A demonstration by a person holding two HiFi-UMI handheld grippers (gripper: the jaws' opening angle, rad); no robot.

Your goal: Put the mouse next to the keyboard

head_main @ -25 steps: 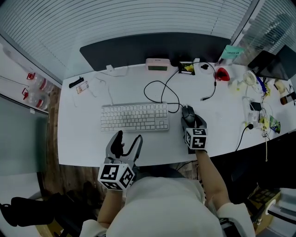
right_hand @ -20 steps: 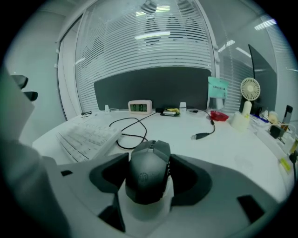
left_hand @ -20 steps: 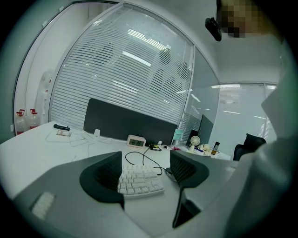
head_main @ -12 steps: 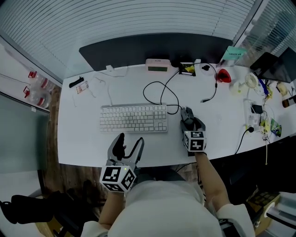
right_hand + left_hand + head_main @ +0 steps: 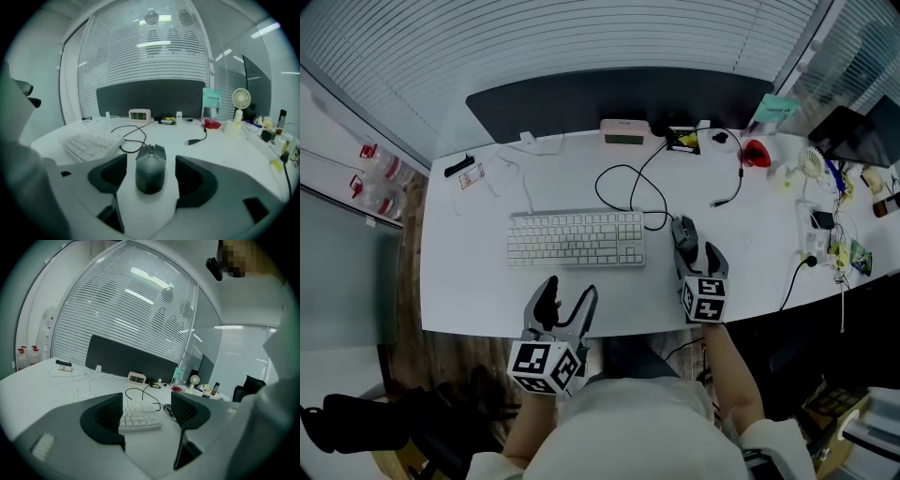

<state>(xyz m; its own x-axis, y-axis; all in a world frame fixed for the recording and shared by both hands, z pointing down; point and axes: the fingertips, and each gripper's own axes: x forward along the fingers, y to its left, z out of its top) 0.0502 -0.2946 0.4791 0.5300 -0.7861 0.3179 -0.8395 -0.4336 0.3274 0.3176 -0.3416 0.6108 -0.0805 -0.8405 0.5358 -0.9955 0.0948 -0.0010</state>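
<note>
Right gripper (image 5: 151,179) jaws were apart and had just been opening. Mouse (image 5: 151,166) sat on desk (image 5: 225,150) between them, gap each side (pads not touching it). Keyboard (image 5: 91,140) lay near, left of mouse, with black cable (image 5: 132,136) looped between the two. Clock (image 5: 139,115) stood at far edge before dark panel (image 5: 154,96). Fan (image 5: 241,101) stood upright, far right.

The room is evenly, coolly lit. Strip-light glare streaks the blinds (image 5: 145,51) beyond the right claw (image 5: 150,176); shadows under it are faint. Fisheye edges bend and darken to black.
</note>
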